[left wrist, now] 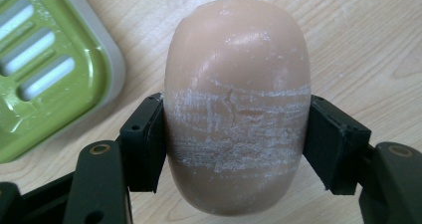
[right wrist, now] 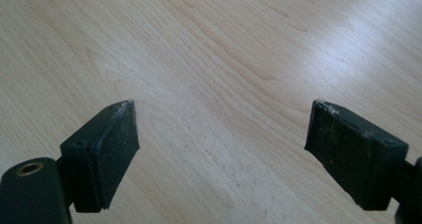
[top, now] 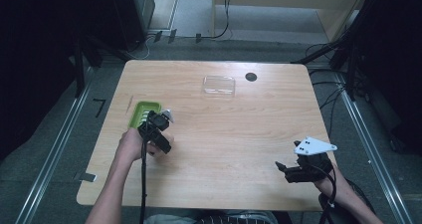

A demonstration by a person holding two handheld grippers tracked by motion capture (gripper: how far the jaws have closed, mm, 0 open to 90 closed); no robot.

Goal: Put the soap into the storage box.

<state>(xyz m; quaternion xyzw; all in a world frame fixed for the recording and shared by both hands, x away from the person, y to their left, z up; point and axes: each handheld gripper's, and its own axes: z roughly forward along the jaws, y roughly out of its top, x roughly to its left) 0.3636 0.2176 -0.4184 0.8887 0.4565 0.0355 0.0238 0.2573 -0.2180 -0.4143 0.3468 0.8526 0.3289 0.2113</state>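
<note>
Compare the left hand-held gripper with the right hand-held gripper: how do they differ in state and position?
The left hand-held gripper is clamped on a smooth beige oval bar of soap; the right hand-held gripper is open, with only bare wood between its jaws. The left one sits beside the green slotted plastic soap dish; the right one sits near the light wooden table's near right corner. Both have black jaws and are held by a person's hand.

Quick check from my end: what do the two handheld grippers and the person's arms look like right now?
Both are black, two-jawed, with flat rectangular pads. The left gripper trails a black cable along the forearm. The right gripper carries a grey three-cornered plate with dark holes, and its pads show whitish scuffs. Forearms are bare, no sleeves.
</note>
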